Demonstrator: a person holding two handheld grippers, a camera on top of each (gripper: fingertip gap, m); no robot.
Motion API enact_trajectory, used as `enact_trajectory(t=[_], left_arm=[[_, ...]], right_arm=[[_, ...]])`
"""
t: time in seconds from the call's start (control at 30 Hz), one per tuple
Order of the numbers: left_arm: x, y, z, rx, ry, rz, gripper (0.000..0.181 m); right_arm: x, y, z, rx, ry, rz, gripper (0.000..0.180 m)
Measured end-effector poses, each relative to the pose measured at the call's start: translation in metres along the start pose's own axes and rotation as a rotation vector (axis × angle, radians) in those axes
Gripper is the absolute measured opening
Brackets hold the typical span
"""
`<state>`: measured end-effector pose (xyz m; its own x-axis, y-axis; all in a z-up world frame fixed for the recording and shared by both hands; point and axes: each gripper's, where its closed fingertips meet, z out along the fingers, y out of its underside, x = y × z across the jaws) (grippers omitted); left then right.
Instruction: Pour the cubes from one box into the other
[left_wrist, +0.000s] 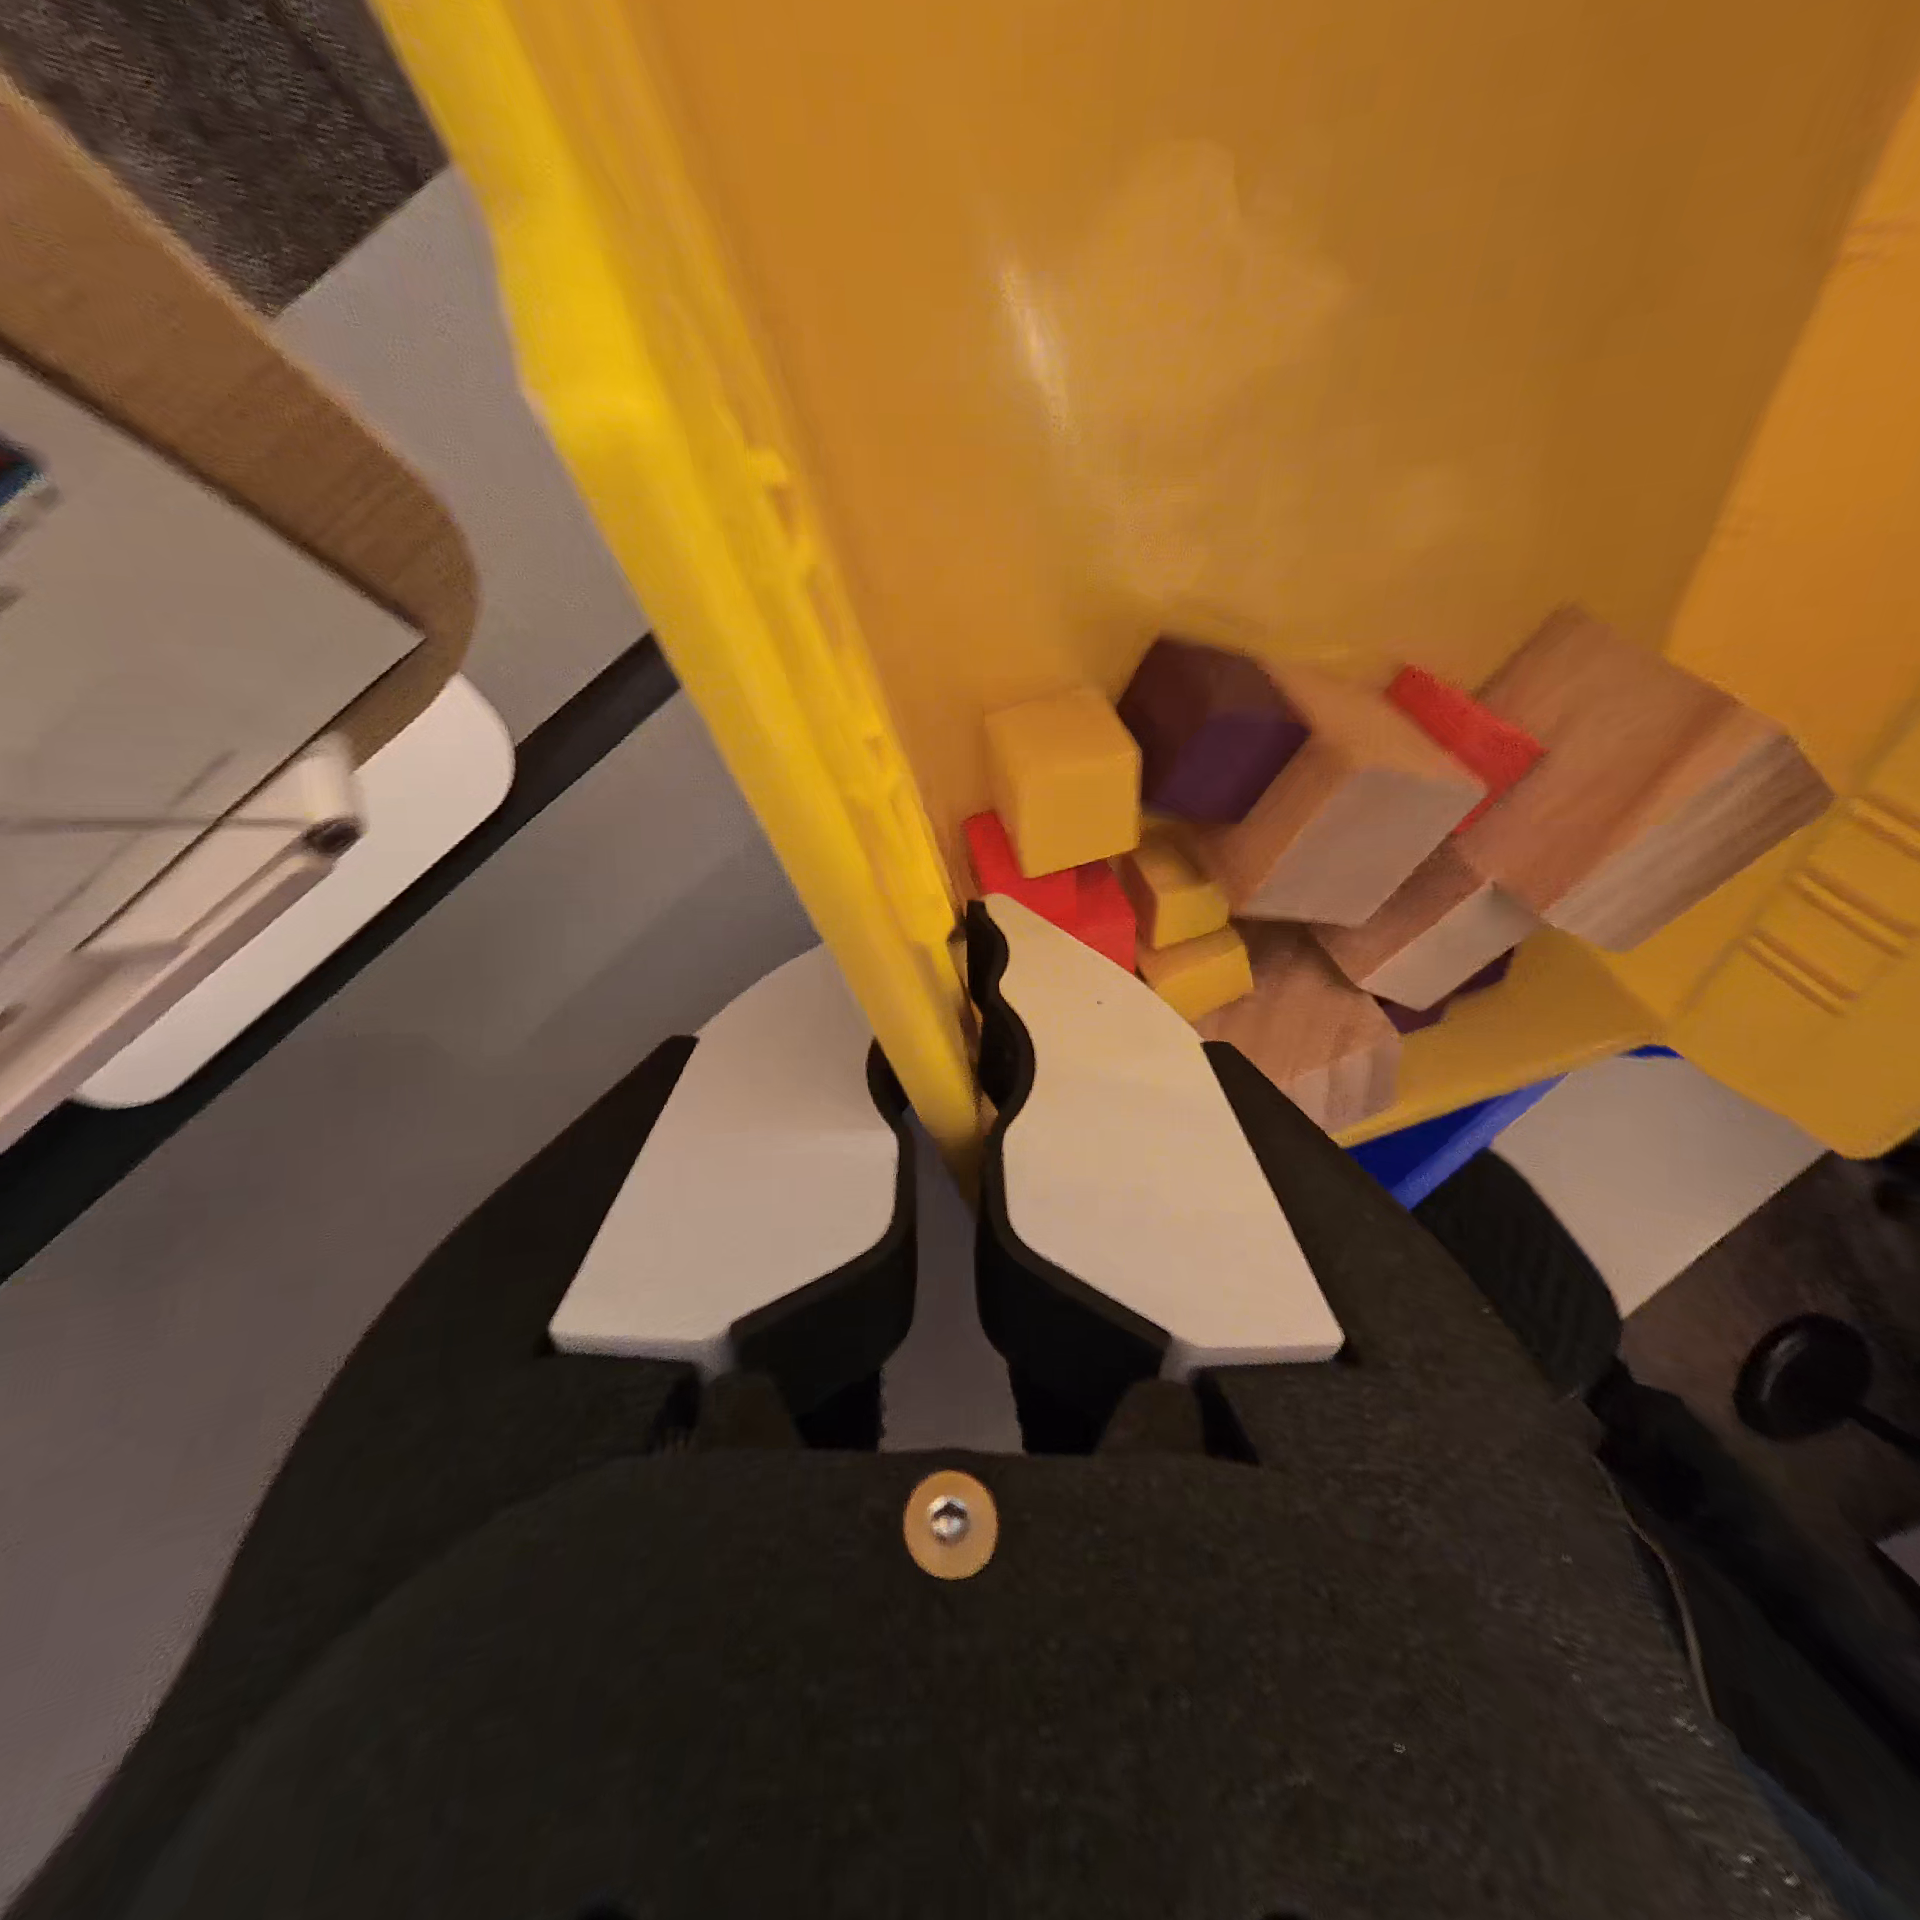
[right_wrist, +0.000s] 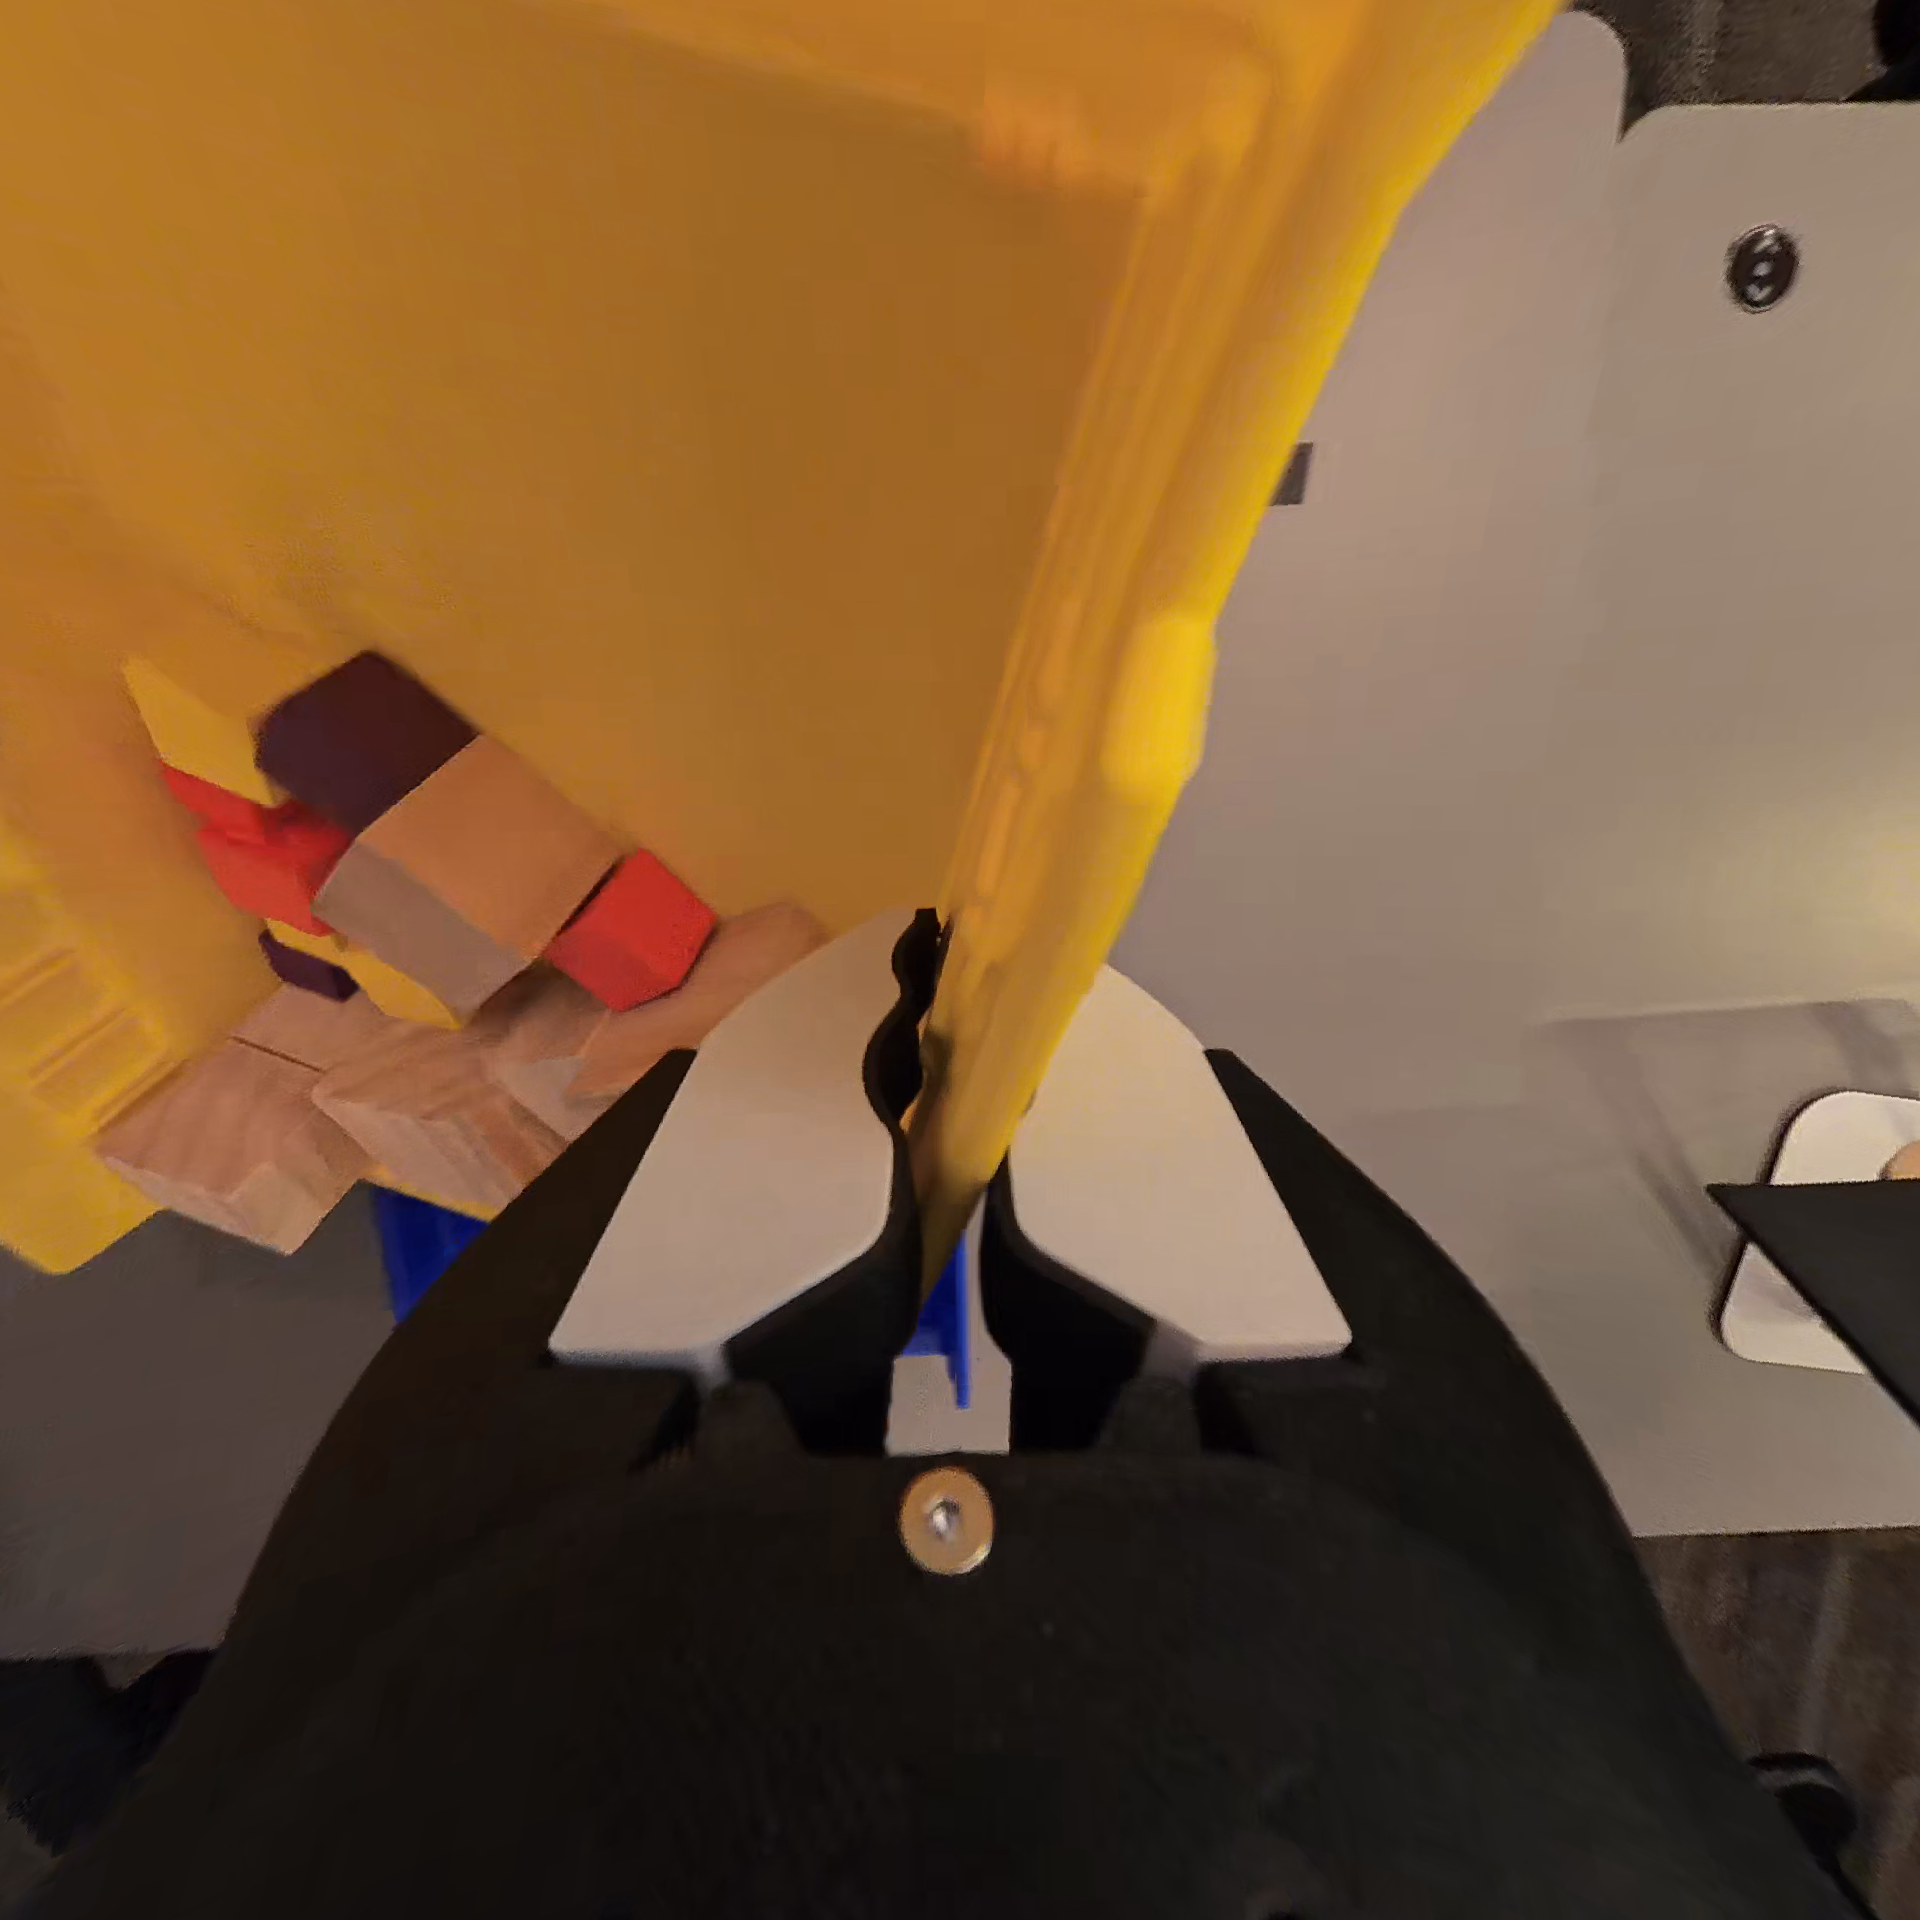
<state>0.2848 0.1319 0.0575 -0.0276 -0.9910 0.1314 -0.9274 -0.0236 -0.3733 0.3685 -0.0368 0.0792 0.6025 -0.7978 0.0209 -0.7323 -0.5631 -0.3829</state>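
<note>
Each gripper, left (left_wrist: 961, 997) and right (right_wrist: 935, 997), is built of textured black plastic. White finger plates are edged by wavy black pads (left_wrist: 1003, 1023). A brass-ringed screw (left_wrist: 949, 1524) is set centrally.

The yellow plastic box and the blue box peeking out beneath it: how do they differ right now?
The yellow plastic box is lifted and tipped steeply, each side wall clamped by a gripper; the blue box sits low, ungripped. The yellow one fills both views, with coloured and plain wooden cubes piled at its lower edge; only a sliver of the blue one shows, contents hidden.
</note>
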Motion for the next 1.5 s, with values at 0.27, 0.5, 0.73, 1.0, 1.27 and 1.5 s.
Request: enact_trajectory(t=[0.27,0.5,0.73,1.0,1.27,1.5], left_arm=[[0.012,-0.027,0.020,0.088,0.021,0.004,0.006],[0.017,-0.050,0.002,0.311,0.003,0.041,0.006],[0.023,-0.048,-0.016,0.536,-0.014,0.067,0.007],[0.024,-0.025,-0.026,0.703,-0.008,0.061,0.008],[0.013,-0.009,-0.021,0.787,-0.013,0.028,0.006],[0.009,-0.009,-0.012,0.772,-0.006,0.039,0.006]], right_arm=[[0.030,-0.014,0.005,0.092,0.059,-0.053,0.007],[0.038,-0.037,-0.029,0.344,0.172,-0.130,0.006],[0.032,-0.038,-0.062,0.579,0.278,-0.205,0.006],[0.012,-0.024,-0.084,0.758,0.358,-0.283,0.005],[-0.008,-0.015,-0.083,0.824,0.404,-0.325,0.005],[-0.009,-0.012,-0.074,0.802,0.420,-0.313,0.005]])
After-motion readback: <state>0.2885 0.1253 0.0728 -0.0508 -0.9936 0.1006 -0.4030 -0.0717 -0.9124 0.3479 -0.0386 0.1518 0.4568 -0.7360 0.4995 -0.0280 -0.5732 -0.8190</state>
